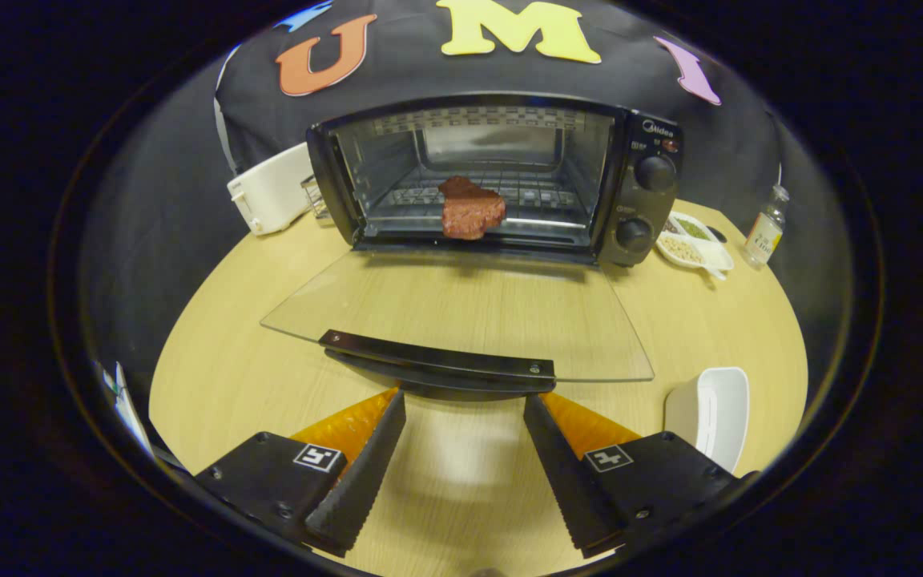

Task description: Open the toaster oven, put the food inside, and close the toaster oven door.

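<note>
Tongs point(465, 405): spread wide, nothing between the fingers, tips sitting right at the near edge of the dropped door, just under its handle bar.
Door point(461, 312): glass, folded all the way down and lying flat out over the counter, dark handle point(437, 357) running along its near edge.
Toaster oven point(501, 180): black box, standing beyond the door at the back of the counter, cavity wide open, two round knobs stacked on its right-hand panel.
Food point(469, 210): reddish-brown chunk, looks like a piece of meat, resting on the wire rack right at the front lip of the cavity, roughly centred.
Counter point(221, 353): light wood, round-looking through the fisheye.
White toaster point(271, 191): just left of the oven, close against its side.
Divided dish point(692, 240): white, holds some grains and green bits, right beside the oven's knob panel.
Small bottle point(764, 227): further right than the dish, upright, yellow label.
White bin point(714, 413): empty-looking, on the counter off to the right of the right finger.
</note>
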Demonstrator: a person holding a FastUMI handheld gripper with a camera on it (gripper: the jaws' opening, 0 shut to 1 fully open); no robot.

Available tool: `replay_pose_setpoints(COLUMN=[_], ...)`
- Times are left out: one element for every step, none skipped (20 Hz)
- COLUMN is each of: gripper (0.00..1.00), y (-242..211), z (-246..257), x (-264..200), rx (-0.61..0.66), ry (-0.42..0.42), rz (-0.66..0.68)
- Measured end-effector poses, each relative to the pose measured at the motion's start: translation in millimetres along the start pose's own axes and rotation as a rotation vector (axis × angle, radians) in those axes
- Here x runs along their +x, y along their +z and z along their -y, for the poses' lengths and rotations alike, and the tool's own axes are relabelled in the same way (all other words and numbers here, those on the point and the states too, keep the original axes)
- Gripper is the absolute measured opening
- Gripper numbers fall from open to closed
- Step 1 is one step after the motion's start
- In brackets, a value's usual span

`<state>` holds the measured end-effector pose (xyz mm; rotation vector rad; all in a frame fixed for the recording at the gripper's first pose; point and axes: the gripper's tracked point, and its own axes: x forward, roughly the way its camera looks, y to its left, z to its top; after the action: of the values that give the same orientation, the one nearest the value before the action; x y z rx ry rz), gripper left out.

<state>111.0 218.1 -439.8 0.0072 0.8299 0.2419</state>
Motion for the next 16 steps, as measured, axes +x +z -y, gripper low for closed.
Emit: replay_pose_setpoints(gripper=[0.95, 0.95, 0.96, 0.95, 0.96, 0.96, 0.96, 0.96, 0.96, 0.96, 0.96, 0.98, 0.99, 0.99, 0.98, 0.95], y=[8.4, 17.2, 26.3, 34.5, 46.2, 59.3, 69.3, 80.2, 93.8, 105.0, 119.3, 129.5, 141.9, 151.9, 158.5, 164.4], z=[-0.7, -2.2, -3.7, -5.4, -6.0, -5.1, -4.8, -5.3, -5.2, -3.8, -1.5, 0.6, 2.4, 4.2, 1.6, -2.5], x=[-3.4, -8.5, -11.7, -15.3, -19.1, -22.0, -23.5, -25.8, -26.4, -26.7, -26.3, -25.0, -22.9, -21.9, -21.8, -24.1], rx=[0.003, 0.008, 0.018, 0.029, 0.036, 0.04, 0.046, 0.058, 0.069, 0.075, 0.076, 0.071, 0.053, 0.032, 0.018, 0.009], ry=[0.006, 0.016, 0.027, 0.035, 0.039, 0.038, 0.039, 0.041, 0.046, 0.044, 0.037, 0.027, 0.012, -0.005, -0.003, 0.004], rz=[0.014, 0.028, 0.036, 0.048, 0.067, 0.09, 0.104, 0.119, 0.142, 0.159, 0.179, 0.197, 0.216, 0.228, 0.238, 0.255])
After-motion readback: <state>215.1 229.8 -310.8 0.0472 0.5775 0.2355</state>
